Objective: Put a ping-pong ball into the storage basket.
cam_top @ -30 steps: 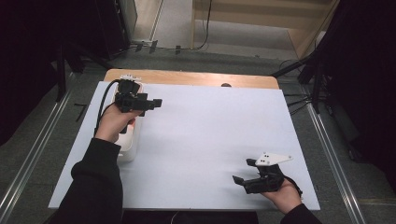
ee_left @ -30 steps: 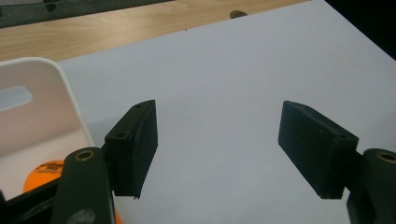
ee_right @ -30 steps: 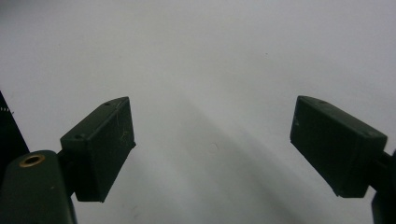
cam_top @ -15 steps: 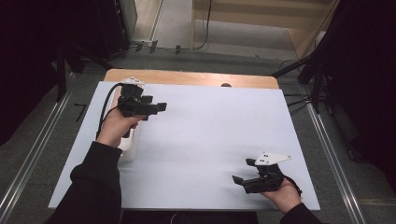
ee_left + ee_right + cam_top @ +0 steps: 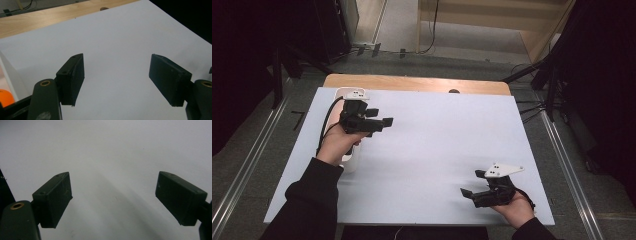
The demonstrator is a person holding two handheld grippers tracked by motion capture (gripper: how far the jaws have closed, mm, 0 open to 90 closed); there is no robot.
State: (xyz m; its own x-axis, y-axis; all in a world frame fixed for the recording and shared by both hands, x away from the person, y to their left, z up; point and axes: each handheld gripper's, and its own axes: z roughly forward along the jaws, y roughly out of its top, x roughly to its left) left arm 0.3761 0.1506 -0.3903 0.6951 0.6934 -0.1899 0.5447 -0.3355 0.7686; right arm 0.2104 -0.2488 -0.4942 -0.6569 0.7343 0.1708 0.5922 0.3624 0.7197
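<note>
Your left gripper (image 5: 379, 122) sits upper left of the high view, jaws apart w/ nothing between, just bare white table (image 5: 437, 135) below. The white container (image 5: 351, 161) lies under your left hand, left side of frame; in the left gripper view its wall shows at the lower left edge w/ an orange thing (image 5: 5, 97) inside. Your right gripper (image 5: 468, 192) is lower right, jaws spread wide, grasping nothing, well apart from the container.
</note>
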